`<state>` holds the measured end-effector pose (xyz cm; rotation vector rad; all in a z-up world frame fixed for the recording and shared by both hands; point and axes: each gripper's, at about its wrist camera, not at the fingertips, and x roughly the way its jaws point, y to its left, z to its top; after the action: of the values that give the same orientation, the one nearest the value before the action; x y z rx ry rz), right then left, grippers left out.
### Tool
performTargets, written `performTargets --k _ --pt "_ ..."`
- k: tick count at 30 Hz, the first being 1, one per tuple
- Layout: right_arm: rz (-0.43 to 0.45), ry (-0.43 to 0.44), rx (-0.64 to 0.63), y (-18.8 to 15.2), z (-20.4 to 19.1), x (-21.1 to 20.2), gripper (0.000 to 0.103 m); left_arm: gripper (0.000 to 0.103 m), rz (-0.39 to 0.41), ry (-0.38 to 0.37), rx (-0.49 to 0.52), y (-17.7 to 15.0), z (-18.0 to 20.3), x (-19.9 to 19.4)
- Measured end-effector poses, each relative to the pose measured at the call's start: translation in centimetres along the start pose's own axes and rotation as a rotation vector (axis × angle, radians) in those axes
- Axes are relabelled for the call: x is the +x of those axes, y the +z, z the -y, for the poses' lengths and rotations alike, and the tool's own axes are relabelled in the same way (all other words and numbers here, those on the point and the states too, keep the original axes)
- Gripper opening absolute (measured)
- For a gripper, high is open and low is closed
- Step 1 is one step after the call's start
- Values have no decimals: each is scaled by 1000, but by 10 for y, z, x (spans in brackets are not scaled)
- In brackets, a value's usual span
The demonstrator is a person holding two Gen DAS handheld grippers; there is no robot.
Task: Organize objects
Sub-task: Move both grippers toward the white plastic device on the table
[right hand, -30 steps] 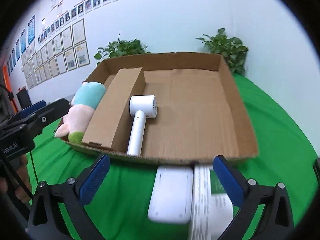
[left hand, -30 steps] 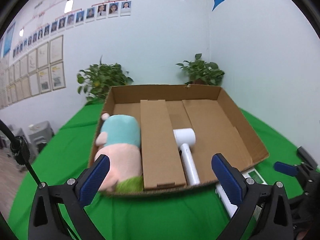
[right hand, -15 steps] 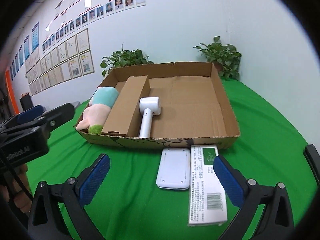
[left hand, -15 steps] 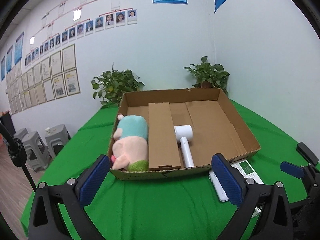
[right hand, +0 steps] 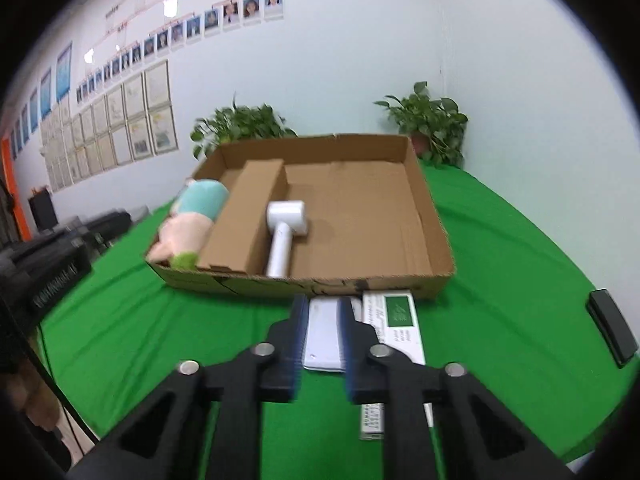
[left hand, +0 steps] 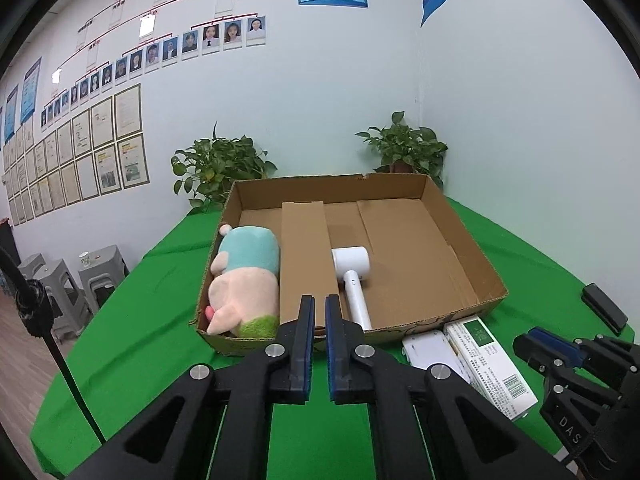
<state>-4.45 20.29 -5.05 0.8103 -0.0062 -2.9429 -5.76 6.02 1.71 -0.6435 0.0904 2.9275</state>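
A shallow cardboard box (left hand: 492, 300) on the green cloth holds a pink and teal plush toy (left hand: 248, 276), a long brown carton (left hand: 304, 256) and a white hair dryer (left hand: 352, 276). In front of the box lie a flat white device (right hand: 324, 336) and a white and green packet (right hand: 396, 320). My left gripper (left hand: 320, 304) hangs short of the box's front edge, its jaws closing to a thin slit with nothing between them. My right gripper (right hand: 323, 304) hovers above the white device, blurred, its jaws closing on nothing.
A black phone-like slab (right hand: 612, 328) lies at the table's right edge. Two potted plants (left hand: 404, 148) stand behind the box against the wall. Grey stools (left hand: 60, 284) stand off the table's left side, with a black stand pole (left hand: 52, 344) near them.
Both grippers went from wide open to nearly together. Both drew back from the box, so the white device and the packet came fully into view.
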Motion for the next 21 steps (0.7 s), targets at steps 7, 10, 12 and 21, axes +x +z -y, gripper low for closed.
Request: performTargets --k 7,10,12,21 --pt "29 -24 21 -4 9 4 103 102 -43 8 -23 -8 -7 26" --pt "-1 -15 32 -6 12 12 103 102 -80 7 -19 -12 -11 39" --pt "-18 -17 27 -6 13 20 103 102 -94 2 -19 -15 -13 47" --pt "-36 28 21 -11 13 37 103 102 -141 -12 -32 -28 -22 73"
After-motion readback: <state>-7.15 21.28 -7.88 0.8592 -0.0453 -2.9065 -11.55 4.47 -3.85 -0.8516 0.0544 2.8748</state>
